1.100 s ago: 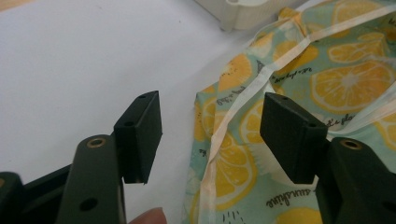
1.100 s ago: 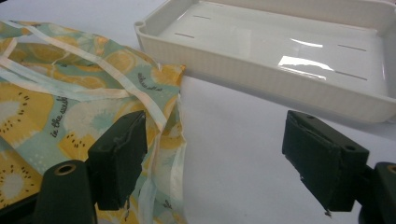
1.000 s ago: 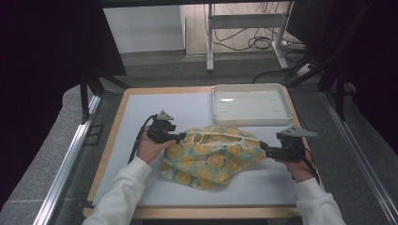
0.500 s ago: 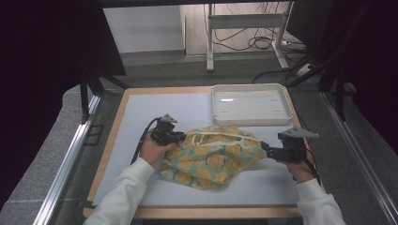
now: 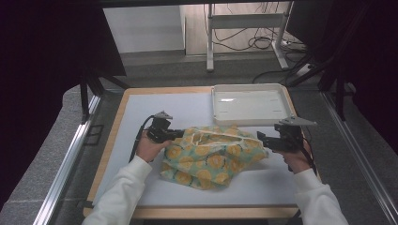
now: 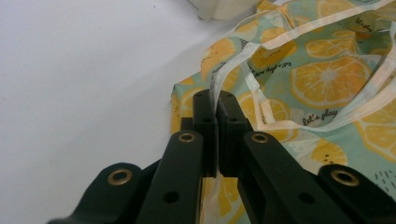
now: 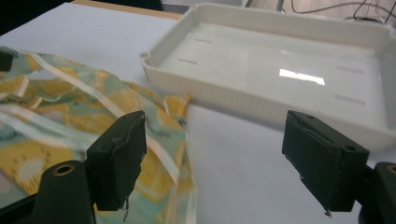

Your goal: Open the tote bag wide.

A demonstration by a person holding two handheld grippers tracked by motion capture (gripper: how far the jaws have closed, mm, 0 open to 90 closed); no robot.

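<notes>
High view first: big white table point(image 5: 141, 117) with a wooden edge, and a white tray point(image 5: 250, 104) sitting at the far right of it. Near the middle lies a crumpled bag point(image 5: 211, 157) in teal with a lemon print, pale strap loops on top, just near of the tray and not touching it as far as I can tell. Left gripper point(image 5: 174, 134) is at the bag's left edge, and in the left gripper view its jaws have just been closing and are now pinched tight on a strap point(image 6: 233, 60). Right gripper point(image 5: 261, 139) sits at the bag's right edge, jaws wide apart with nothing between them, bag edge by one jaw.
</notes>
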